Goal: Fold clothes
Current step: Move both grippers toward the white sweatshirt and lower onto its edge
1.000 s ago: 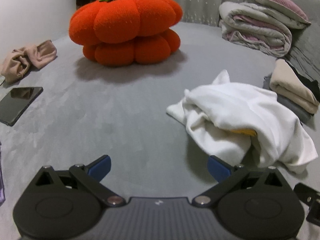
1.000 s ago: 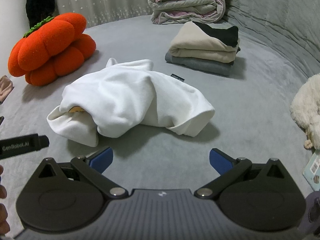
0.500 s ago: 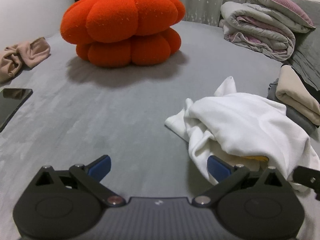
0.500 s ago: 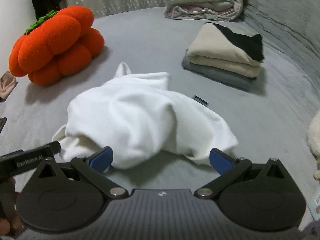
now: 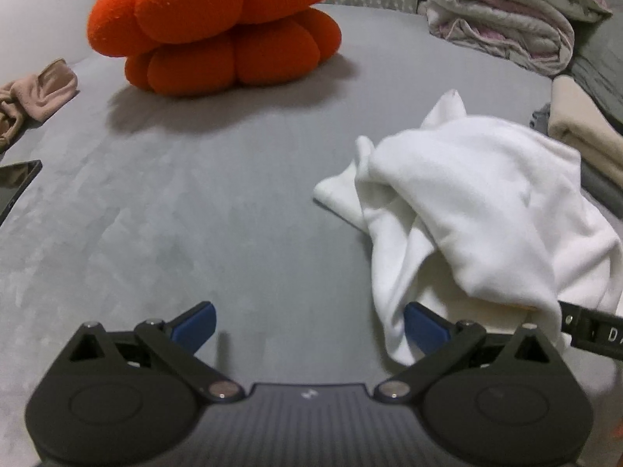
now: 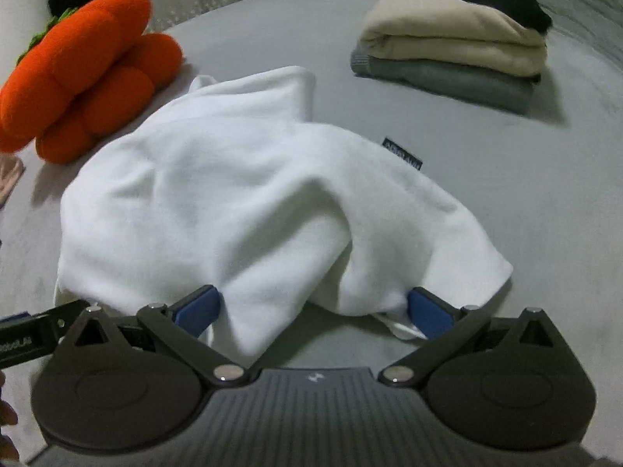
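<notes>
A crumpled white garment (image 6: 249, 190) lies in a heap on the grey bed; a small dark label (image 6: 403, 154) pokes out at its far right side. My right gripper (image 6: 311, 311) is open, and the garment's near edge bulges between its blue fingertips (image 6: 196, 307). In the left wrist view the same white garment (image 5: 467, 210) sits to the right. My left gripper (image 5: 309, 325) is open over bare sheet, with its right fingertip (image 5: 424, 329) against the garment's lower hem. A bit of yellow shows under the cloth there.
An orange pumpkin cushion (image 5: 218, 27) sits at the back left. Folded beige and grey clothes (image 6: 455, 50) are stacked at the back right, with a rolled quilt (image 5: 502, 27) behind. A beige cloth (image 5: 35, 93) and a dark phone (image 5: 11, 186) lie at the left.
Both grippers have moved forward toward the white garment. The right one now has the cloth's near edge between its open fingers; the left one's right fingertip now reaches the hem.
</notes>
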Action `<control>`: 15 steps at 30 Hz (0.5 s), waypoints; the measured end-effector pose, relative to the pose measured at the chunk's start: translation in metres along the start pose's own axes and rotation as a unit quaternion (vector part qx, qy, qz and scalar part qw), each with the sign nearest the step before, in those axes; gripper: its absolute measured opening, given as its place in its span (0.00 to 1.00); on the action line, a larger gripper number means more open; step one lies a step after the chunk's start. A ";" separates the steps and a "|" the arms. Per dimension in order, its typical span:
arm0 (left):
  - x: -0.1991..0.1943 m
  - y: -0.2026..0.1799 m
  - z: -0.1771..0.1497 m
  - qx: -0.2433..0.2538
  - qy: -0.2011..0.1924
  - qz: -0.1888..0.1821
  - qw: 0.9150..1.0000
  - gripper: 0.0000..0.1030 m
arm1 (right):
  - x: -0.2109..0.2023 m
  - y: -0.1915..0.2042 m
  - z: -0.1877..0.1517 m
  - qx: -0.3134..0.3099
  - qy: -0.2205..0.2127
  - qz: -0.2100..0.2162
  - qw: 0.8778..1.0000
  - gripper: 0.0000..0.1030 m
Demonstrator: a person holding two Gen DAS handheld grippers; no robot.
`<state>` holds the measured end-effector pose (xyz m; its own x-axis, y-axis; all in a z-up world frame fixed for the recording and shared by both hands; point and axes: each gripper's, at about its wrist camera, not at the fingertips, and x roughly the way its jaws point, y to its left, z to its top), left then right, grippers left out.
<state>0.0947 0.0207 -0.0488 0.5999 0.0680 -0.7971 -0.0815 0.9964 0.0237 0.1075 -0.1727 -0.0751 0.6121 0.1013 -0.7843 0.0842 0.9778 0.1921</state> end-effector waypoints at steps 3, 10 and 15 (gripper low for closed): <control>0.005 -0.003 -0.005 0.013 0.009 0.011 1.000 1.00 | -0.004 0.005 -0.006 -0.011 -0.013 -0.009 1.000 1.00; 0.011 0.007 -0.015 0.011 0.010 -0.010 1.000 1.00 | -0.013 0.007 -0.008 -0.020 -0.007 -0.011 1.000 1.00; 0.009 0.017 -0.013 0.001 0.031 -0.028 0.999 1.00 | -0.031 0.003 -0.003 0.010 0.012 0.005 1.000 1.00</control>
<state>0.0882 0.0373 -0.0631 0.5536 0.0083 -0.8327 -0.0471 0.9987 -0.0213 0.0858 -0.1721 -0.0519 0.5942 0.1156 -0.7960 0.0945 0.9727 0.2118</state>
